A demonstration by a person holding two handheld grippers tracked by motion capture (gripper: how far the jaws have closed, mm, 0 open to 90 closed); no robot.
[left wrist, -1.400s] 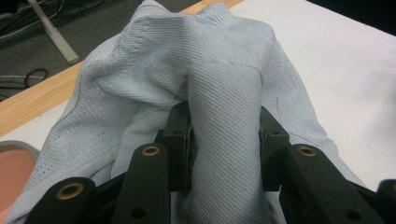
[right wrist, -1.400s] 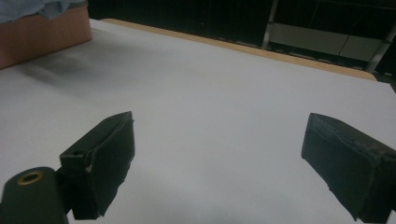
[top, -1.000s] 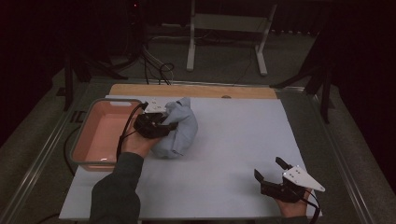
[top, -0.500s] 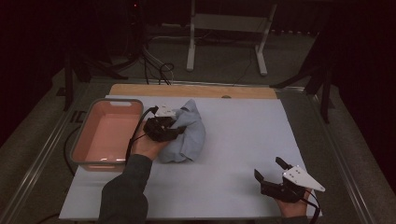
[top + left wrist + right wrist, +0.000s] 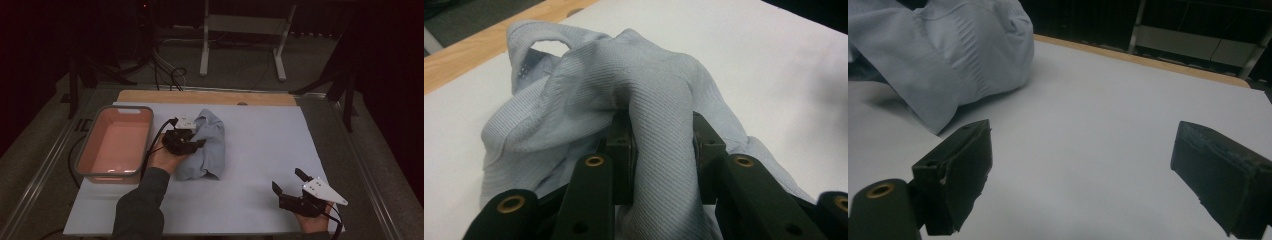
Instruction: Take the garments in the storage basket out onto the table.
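A crumpled pale blue-grey cloth (image 5: 207, 145) lies on the white table sheet (image 5: 260, 145), left of centre. My left gripper (image 5: 192, 144) is shut on a thick fold of the cloth (image 5: 659, 150), which bulges up between the two black jaws in the left gripper view. Near the table's front right corner my right gripper (image 5: 289, 181) rests low, open, with nothing between its fingers. The right gripper view looks across the bare sheet at the cloth (image 5: 958, 55), well apart from its open jaws (image 5: 1083, 165).
A pink tub with a grey rim (image 5: 80, 160) stands at the left side of the table, just left of the left hand. A wooden strip (image 5: 205, 97) runs along the far edge. Cables and a metal stand (image 5: 240, 35) lie on the floor beyond.
The left hand with its gripper and the cloth has shifted to the right, away from the pink tub, and a little lower. The right gripper has stayed in place.
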